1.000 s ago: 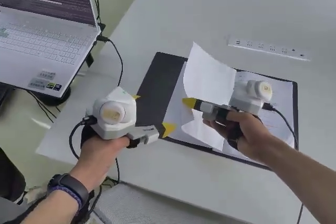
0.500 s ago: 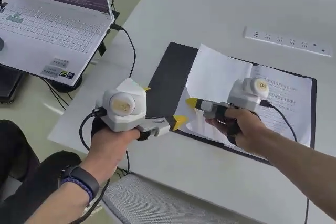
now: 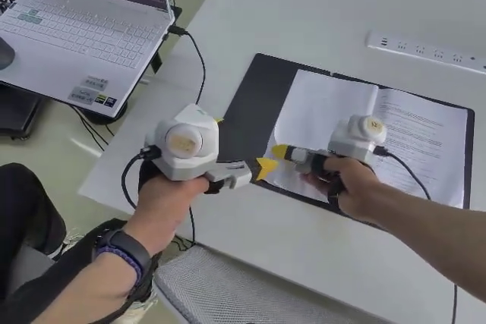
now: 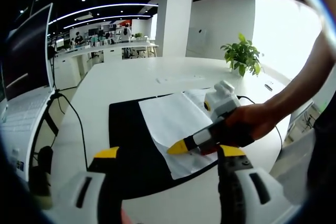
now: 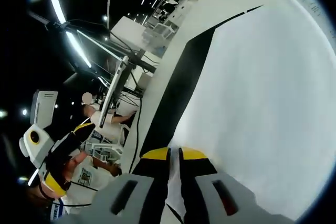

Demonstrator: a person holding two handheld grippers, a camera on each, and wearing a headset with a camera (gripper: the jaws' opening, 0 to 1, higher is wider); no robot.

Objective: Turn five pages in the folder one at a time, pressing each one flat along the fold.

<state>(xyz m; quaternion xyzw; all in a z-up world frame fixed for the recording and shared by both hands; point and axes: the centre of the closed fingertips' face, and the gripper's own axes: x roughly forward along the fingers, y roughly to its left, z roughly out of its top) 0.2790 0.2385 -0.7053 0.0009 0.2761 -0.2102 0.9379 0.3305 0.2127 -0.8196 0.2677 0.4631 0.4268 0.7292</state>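
- The black folder (image 3: 250, 104) lies open on the white tabletop (image 3: 304, 5), its spine running away from the person.
- 1 blank white page (image 3: 326, 111) lies nearly flat over the folder's left half, beside a printed sheet (image 3: 425, 134) on the right.
- The right hand-held gripper (image 5: 174, 153) has its 2 yellow-tipped jaws pinched narrow on the page's near edge.
- The left hand-held gripper (image 3: 242, 143) hangs spread wide and holds nothing, just beside the folder's near-left corner.
- A laptop (image 3: 83, 28) sits far left; a power strip (image 3: 425, 49) lies beyond the folder.
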